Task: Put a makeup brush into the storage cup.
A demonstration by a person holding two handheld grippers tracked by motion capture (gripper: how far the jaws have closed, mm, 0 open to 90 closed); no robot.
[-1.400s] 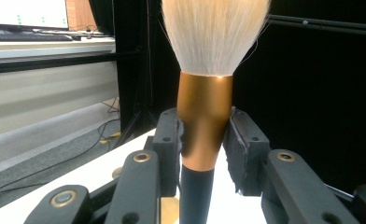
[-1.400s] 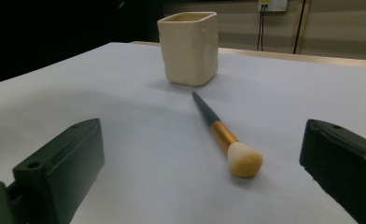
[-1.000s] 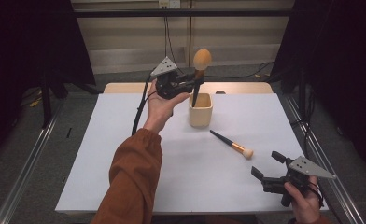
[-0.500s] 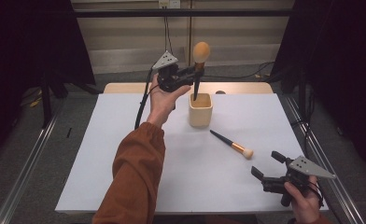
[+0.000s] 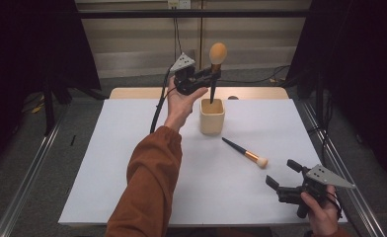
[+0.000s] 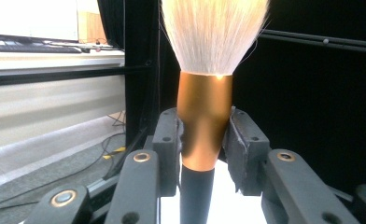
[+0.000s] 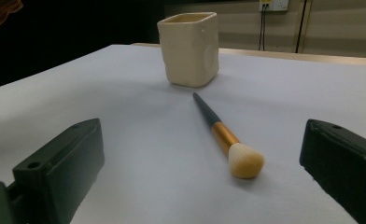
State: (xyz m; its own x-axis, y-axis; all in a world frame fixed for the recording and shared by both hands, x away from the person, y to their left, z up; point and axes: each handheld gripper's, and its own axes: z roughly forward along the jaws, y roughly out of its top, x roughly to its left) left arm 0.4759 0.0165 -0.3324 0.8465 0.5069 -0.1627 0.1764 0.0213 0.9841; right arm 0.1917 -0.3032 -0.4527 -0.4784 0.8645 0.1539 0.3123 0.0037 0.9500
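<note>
My left gripper (image 5: 210,75) is shut on a large makeup brush (image 5: 215,63), held upright with the bristles up and the black handle tip just over the cream cup (image 5: 212,116). In the left gripper view the jaws clamp the copper ferrule of the large brush (image 6: 204,116). A smaller brush (image 5: 245,153) lies flat on the white table, bristles toward the near right. My right gripper (image 5: 284,174) rests open near the front right corner. In the right gripper view the small brush (image 7: 224,137) lies ahead of the open jaws, with the cup (image 7: 189,48) beyond.
The white table top (image 5: 132,163) has a wooden strip along its far edge. Metal rails run along both sides of the table. A person's orange sleeve (image 5: 149,187) crosses the near left middle of the table.
The left gripper has lifted the large brush higher; its handle has risen out of the cup to just above the rim. The right gripper has stayed still.
</note>
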